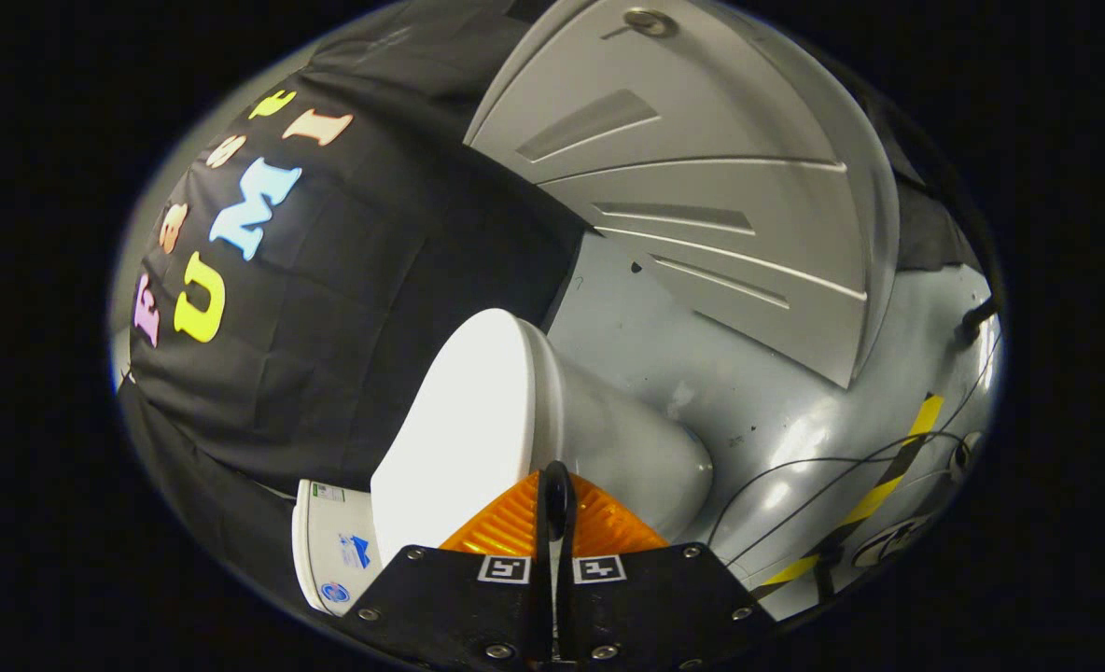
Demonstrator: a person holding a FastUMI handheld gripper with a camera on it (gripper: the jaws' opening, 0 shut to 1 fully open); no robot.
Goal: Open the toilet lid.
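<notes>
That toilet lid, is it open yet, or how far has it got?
Nearly open: the toilet lid is swung up off the bowl. The gripper has its fingers closed on the lid's edge. What's left is tipping it back toward the tank and letting go.

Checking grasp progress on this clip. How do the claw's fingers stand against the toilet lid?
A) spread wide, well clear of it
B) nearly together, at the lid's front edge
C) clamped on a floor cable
B: the claw has its fingers nearly together with only a thin gap, right at the front edge of the white toilet lid.
</notes>
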